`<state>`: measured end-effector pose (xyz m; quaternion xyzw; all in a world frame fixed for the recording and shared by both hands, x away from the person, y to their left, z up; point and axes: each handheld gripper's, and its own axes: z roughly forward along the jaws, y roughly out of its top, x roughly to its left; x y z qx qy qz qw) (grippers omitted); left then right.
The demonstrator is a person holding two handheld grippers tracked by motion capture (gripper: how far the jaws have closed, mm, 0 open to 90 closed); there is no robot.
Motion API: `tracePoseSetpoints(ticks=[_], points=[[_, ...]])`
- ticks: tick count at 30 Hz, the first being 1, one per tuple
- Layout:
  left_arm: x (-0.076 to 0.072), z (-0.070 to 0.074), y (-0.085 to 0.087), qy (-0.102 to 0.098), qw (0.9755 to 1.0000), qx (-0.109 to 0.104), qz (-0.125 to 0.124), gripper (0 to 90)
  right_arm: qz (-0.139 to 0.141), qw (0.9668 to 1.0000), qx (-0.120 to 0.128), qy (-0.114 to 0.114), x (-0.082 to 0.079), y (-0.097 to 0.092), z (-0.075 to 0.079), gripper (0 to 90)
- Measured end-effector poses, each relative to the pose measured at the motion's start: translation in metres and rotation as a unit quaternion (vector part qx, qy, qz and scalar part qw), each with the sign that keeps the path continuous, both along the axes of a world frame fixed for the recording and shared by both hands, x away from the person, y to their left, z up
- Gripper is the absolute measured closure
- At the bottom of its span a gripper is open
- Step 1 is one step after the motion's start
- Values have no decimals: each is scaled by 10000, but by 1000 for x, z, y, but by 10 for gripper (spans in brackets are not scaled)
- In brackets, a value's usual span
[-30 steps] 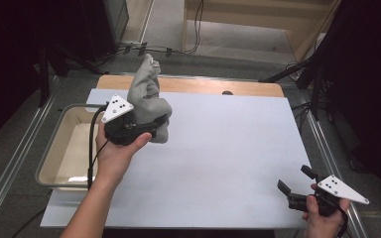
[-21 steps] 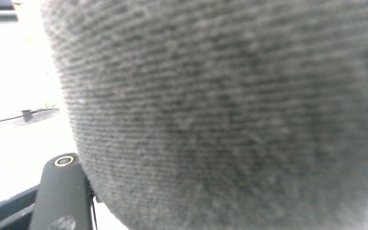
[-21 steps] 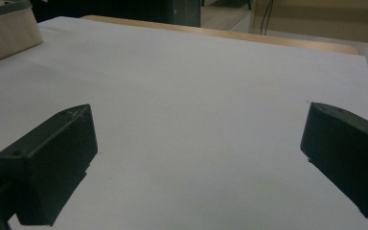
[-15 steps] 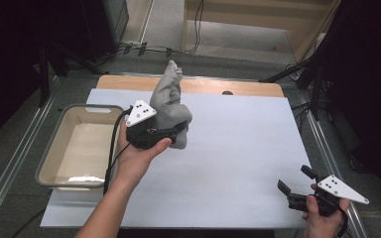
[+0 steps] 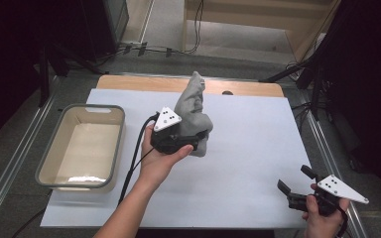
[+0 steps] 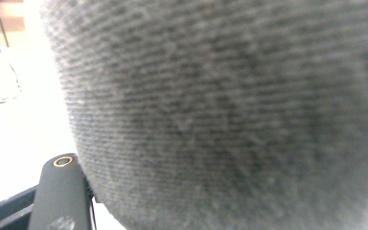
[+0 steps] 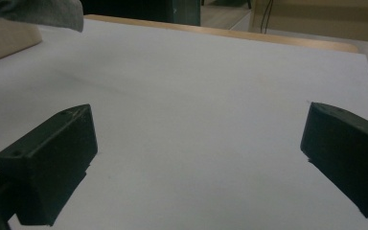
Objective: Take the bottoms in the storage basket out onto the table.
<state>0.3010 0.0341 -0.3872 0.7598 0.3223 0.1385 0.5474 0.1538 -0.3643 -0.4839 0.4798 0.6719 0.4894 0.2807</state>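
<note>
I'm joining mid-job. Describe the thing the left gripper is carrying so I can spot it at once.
Start at the white table, then find the beige bin at its left edge. Just right of the bin, the left gripper holds a bunched grey cloth standing up in a peak: the one soft, knitted-looking item among hard things.

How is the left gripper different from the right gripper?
The left gripper is shut on a grey cloth that stands up above it; the right gripper holds nothing, its jaws wide apart. The left gripper is up over the middle of the white table; the right gripper sits low at the table's near right corner. Both are black, hand-held, and carry a grey three-cornered plate.
</note>
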Motion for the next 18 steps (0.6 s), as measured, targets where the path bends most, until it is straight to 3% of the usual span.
tracePoseSetpoints(ticks=[11,18], points=[[6,-28,-26,301,9993,176,-146,251,1,10000,28,20,0,0,-1,0],[10,-48,-39,614,9972,350,-254,241,-6,10000,9,42,1,0,-2,0]])
